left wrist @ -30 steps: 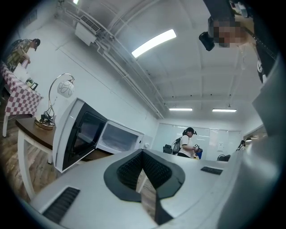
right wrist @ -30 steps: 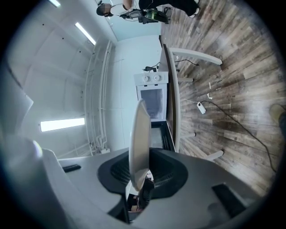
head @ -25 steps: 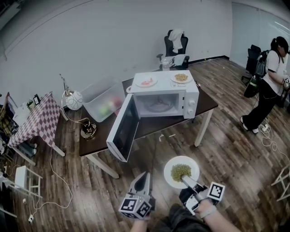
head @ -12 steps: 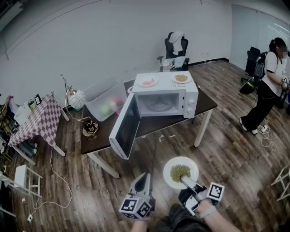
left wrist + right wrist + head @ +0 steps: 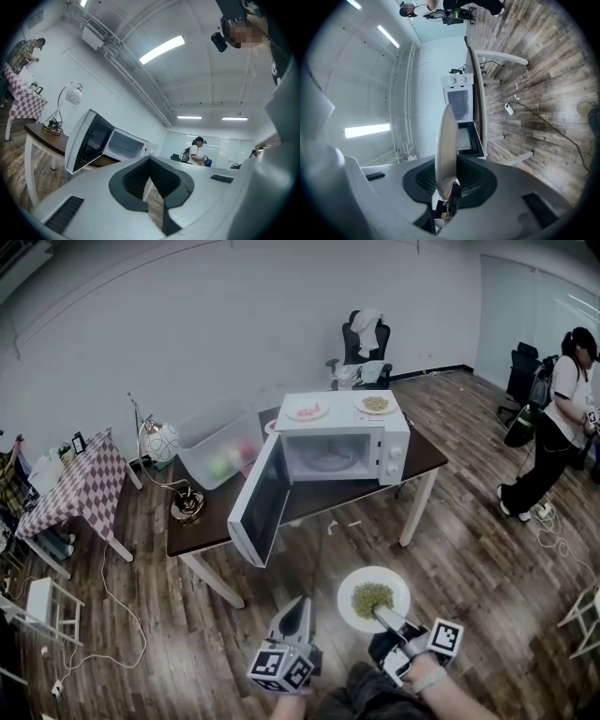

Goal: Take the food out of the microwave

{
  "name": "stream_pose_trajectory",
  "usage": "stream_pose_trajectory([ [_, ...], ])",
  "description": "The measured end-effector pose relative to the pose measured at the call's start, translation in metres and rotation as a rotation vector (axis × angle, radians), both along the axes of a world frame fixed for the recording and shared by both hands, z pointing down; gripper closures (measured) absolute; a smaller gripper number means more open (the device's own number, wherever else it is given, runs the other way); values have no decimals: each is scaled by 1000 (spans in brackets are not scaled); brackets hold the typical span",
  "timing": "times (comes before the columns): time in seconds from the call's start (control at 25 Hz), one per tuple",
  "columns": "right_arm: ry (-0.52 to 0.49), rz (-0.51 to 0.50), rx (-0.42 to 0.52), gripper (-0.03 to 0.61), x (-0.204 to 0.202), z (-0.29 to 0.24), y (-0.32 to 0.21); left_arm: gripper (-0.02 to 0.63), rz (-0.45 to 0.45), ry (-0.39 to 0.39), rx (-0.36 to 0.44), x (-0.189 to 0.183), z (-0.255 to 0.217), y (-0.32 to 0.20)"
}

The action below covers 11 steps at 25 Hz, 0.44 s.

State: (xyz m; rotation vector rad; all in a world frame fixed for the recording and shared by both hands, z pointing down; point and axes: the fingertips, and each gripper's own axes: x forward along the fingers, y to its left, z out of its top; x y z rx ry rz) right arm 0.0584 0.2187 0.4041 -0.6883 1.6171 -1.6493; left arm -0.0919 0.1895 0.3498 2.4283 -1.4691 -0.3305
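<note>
Over the brown wood-plank floor (image 5: 469, 549) in the head view, the round white plate (image 5: 349, 611) heaped with loose yellow-green food (image 5: 372, 595) hung well apart from the dark rectangular table (image 5: 202, 526). It was already out of the boxy white microwave (image 5: 342, 442), whose door (image 5: 258, 512) stood wide open. The right gripper (image 5: 382, 614) pinched only the plate's near rim, so the whole load hung off one edge. I judged that a small dip of the wrist could send the food sliding to the floor, or let the smooth rim creep out of the grip. The open door jutted toward the person and could catch the plate on any approach to the table. The right forearm reached forward and low with its gripper about level. The left gripper (image 5: 299, 602) sat just beside it, carrying nothing and giving the plate no support. The left gripper view showed its ribbed dark pads (image 5: 133, 177) meeting at the tips with nothing between them, aimed level toward the microwave's open door. The right gripper view showed the plate edge-on, its rim wedged between jaws that it kept narrowly apart, with the microwave straight ahead beyond.
</note>
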Motion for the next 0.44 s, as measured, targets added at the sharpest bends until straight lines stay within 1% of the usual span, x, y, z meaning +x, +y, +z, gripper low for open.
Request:
stream_pose_trajectory([
  [0.2, 10, -2, 0, 509, 1, 0, 5, 603, 17, 6, 3, 7, 0, 3],
  [0.44, -10, 18, -22, 509, 4, 1, 1, 603, 30, -3, 0, 7, -2, -4],
])
